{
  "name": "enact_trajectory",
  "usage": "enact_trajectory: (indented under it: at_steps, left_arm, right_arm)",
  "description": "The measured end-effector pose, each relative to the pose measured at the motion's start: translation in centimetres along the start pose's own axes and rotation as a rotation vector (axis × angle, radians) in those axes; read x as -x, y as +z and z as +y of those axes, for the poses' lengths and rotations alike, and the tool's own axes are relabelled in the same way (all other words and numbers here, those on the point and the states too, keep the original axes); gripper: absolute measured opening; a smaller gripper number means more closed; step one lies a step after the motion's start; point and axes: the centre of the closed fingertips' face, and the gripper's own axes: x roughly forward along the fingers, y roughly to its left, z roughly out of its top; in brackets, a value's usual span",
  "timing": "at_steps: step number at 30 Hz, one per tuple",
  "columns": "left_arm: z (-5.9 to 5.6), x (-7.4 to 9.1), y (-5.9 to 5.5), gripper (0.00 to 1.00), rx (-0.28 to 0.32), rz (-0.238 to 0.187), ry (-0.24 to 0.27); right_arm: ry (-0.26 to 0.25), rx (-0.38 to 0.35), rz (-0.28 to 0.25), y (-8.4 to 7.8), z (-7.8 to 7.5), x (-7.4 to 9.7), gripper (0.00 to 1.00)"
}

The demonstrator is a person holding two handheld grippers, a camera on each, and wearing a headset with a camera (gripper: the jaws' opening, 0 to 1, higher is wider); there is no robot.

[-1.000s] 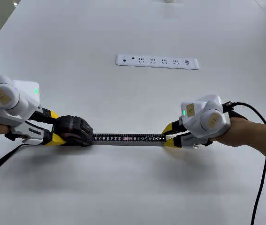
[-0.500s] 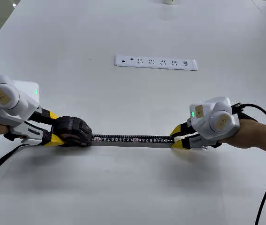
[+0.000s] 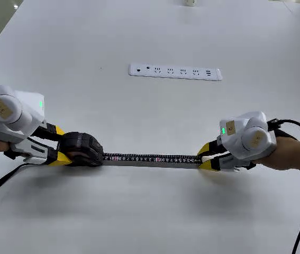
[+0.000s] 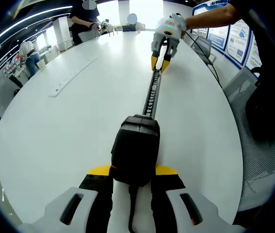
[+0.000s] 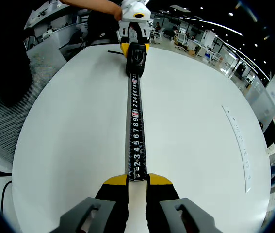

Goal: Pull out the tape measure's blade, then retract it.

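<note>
Low on the table [image 3: 139, 32], left tool [image 3: 61, 143] grips case [image 3: 83, 149]; right tool [image 3: 206, 157] pinches blade [image 3: 150, 158].

White power strip [image 3: 175, 71] flat on white table [image 3: 139, 32].

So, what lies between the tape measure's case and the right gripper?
The extended blade spans that stretch, along the white table; the head view shows it.

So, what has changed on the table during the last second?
The right gripper moved to the person's right, away from the case, and drew more blade out. The left gripper stayed shut on the case, which did not move; the power strip also stayed in place.
</note>
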Motion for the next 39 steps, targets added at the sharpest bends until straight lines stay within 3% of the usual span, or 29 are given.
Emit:
enact_trajectory:
  at_steps: [17, 39]
  left_arm:
    - [0.10, -0.01, 0.11, 0.25, -0.011, 0.015, -0.013]
    - [-0.02, -0.16, 0.26, 0.27, -0.064, 0.055, -0.024]
  right_arm:
    - [0.041, -0.006, 0.042, 0.08, -0.08, -0.29, 0.11]
    - [0.038, 0.007, 0.054, 0.05, -0.23, -0.02, 0.13]
